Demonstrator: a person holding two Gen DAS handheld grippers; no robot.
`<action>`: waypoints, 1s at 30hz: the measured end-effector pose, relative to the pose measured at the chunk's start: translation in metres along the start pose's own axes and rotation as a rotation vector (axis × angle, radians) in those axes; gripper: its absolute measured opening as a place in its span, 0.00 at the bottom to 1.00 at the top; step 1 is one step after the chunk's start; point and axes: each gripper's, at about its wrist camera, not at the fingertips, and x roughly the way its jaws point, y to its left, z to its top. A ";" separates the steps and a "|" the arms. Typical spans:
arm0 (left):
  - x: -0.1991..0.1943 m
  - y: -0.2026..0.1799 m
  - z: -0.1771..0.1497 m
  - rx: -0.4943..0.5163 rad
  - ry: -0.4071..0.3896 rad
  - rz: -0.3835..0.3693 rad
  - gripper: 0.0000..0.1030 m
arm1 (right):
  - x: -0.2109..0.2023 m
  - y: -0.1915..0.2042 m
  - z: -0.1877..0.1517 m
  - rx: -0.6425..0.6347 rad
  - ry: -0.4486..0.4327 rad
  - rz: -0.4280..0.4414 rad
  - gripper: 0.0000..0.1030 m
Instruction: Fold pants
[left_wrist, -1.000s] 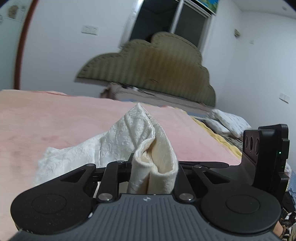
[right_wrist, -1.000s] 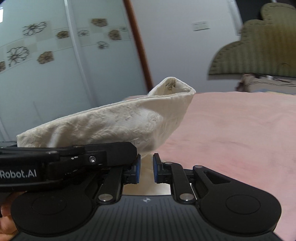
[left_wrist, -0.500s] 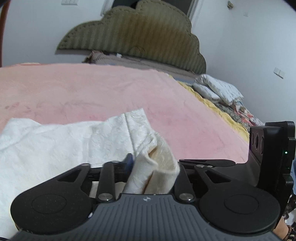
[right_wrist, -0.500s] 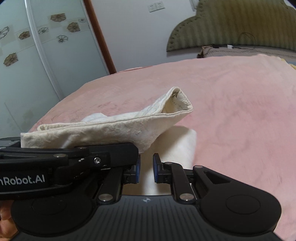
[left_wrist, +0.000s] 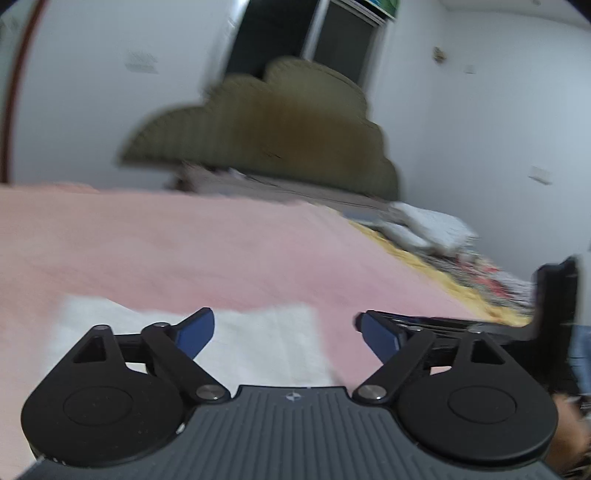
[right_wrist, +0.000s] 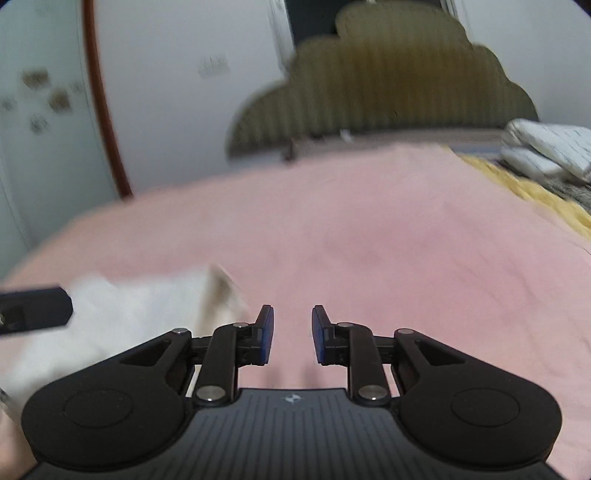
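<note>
The white pants (left_wrist: 258, 339) lie folded flat on the pink bed cover (left_wrist: 184, 251), just ahead of and under my left gripper (left_wrist: 284, 325), which is wide open and empty. In the right wrist view the pants (right_wrist: 122, 317) lie at the lower left, beside my right gripper (right_wrist: 291, 325), which is open and empty over the bare pink cover (right_wrist: 369, 240). The left gripper's black body (right_wrist: 33, 310) shows at the left edge of that view. Both views are blurred.
An olive scalloped headboard (left_wrist: 266, 136) stands at the far end of the bed. White pillows (right_wrist: 550, 147) and a yellow patterned blanket (left_wrist: 436, 273) lie along the right side. A wardrobe with flower prints (right_wrist: 40, 99) stands at the left.
Both grippers have let go of the pants and opened. The cloth that was held up now lies flat on the bed, and both grippers have pulled back from it.
</note>
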 end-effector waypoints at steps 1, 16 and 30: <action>0.000 0.007 0.000 0.030 0.012 0.076 0.88 | 0.005 0.017 0.004 -0.047 0.007 0.040 0.21; 0.024 0.061 -0.042 0.100 0.188 0.301 0.79 | 0.044 0.075 -0.019 -0.273 0.151 0.074 0.22; 0.036 0.044 -0.068 0.160 0.193 0.369 0.86 | 0.022 0.091 -0.035 -0.302 0.108 0.048 0.51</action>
